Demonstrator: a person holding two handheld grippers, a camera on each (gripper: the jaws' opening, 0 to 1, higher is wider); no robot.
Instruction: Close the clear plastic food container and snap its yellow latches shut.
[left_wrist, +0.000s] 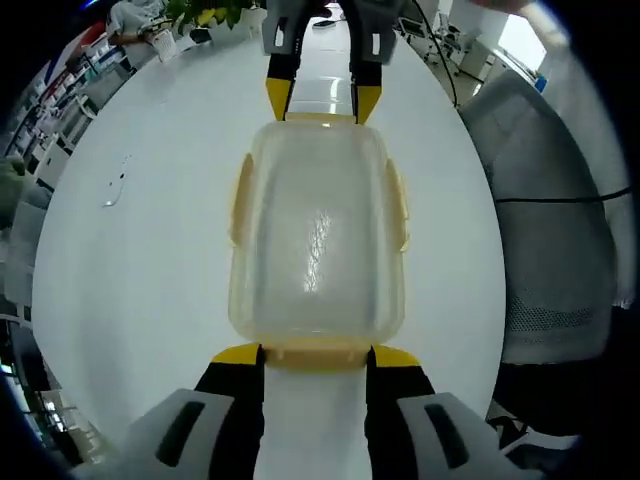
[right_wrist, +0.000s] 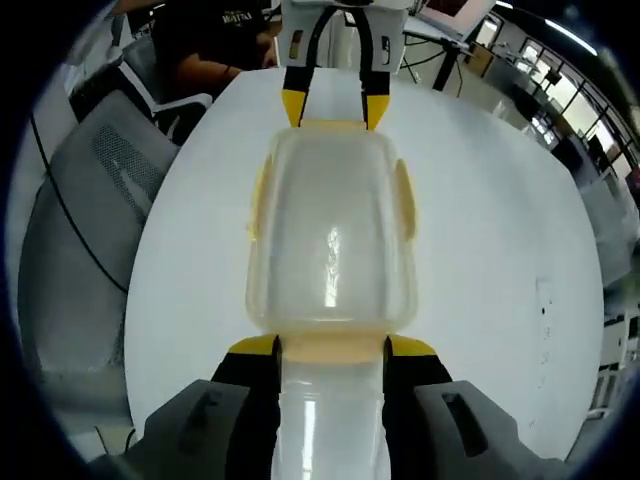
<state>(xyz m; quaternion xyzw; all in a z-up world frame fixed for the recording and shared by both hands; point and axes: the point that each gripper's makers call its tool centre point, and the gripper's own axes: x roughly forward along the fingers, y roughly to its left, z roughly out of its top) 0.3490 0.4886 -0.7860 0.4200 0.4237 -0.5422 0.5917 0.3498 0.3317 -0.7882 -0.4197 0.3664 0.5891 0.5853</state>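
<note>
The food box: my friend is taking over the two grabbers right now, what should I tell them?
Left gripper: open, jaws either side of the near end latch.
Right gripper: open, same at the opposite end latch.
The clear container sits on the white table, lid on.
Side latches look folded down, but I can't tell if they're snapped.
Left: press both end latches shut, then check the sides.

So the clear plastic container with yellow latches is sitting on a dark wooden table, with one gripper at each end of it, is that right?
Not quite. The table is white, not dark wood, as the left gripper view shows. The rest holds: the clear plastic container with yellow latches sits on it, with the left gripper at one end and the right gripper at the other.
</note>
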